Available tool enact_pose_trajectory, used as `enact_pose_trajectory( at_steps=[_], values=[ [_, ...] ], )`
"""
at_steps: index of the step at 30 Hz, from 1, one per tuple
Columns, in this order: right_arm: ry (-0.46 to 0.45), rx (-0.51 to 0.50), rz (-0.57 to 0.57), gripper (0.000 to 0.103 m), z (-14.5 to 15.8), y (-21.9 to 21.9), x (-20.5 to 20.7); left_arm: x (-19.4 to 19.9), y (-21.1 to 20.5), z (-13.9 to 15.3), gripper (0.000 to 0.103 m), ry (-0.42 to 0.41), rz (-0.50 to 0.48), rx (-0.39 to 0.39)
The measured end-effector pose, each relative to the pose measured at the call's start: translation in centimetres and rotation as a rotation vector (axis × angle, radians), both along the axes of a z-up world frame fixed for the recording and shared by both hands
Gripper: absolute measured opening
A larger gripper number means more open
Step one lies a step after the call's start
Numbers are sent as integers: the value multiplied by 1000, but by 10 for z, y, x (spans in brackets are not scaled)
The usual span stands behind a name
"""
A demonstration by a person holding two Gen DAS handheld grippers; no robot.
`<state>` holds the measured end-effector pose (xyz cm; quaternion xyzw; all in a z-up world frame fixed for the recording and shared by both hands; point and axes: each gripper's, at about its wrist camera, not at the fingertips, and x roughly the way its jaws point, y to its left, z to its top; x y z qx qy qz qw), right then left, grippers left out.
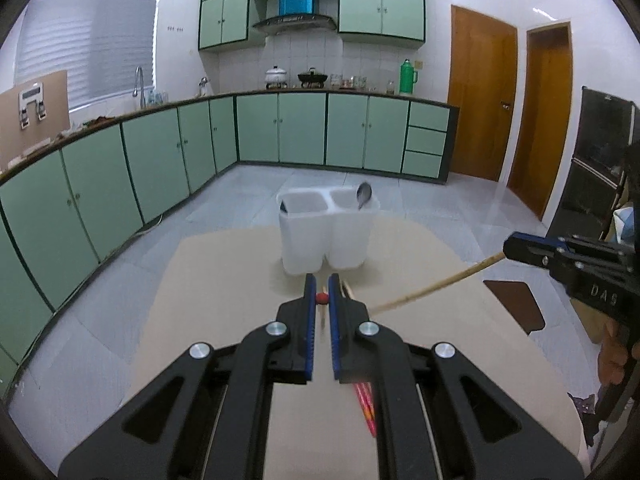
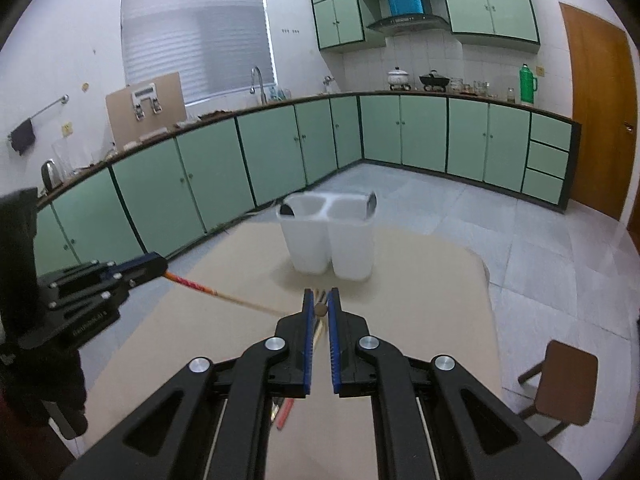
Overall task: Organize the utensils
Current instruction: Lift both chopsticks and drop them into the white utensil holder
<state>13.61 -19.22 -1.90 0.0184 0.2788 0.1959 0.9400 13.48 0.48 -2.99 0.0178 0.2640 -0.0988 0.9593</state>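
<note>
Low in the frame centre, the left gripper (image 1: pixel 322 282) pinches a red-patterned chopstick (image 2: pixel 192 282) in ribbed blue fingers (image 1: pixel 309 312). The right gripper (image 2: pixel 321 295) clamps a plain wooden chopstick (image 1: pixel 436 286). Beyond, on the matte tan bench (image 1: pixel 224 280), stands a translucent white two-compartment holder (image 1: pixel 326 232); a metal spoon (image 1: pixel 363 195) leans in what looks like its right compartment.

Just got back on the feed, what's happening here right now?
Someone is sorting utensils into a white two-compartment holder on a tan table. Each claw is shut on a single chopstick: the left claw grips a red-patterned chopstick, the right claw a plain wooden chopstick. Both are held above the table, short of the holder. A spoon already stands in the holder's right compartment, something dark in the left. More chopsticks remain on the table.
</note>
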Motion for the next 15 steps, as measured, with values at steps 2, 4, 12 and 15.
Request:
enact_pose_trajectory(
  at_steps=[2, 4, 12, 15],
  values=[
    [-3, 4, 13, 6, 11, 0, 9, 7, -2, 7, 5, -9, -10, -2],
    [-1, 3, 26, 6, 18, 1, 17, 13, -3, 14, 5, -18, -18, -7],
    [-12, 3, 53, 6, 52, -1, 49, 27, -4, 48, 5, -68, -45, -37],
    [-53, -1, 58, 6, 72, -1, 56, 34, -5, 68, 5, -106, -53, -36]
  ],
)
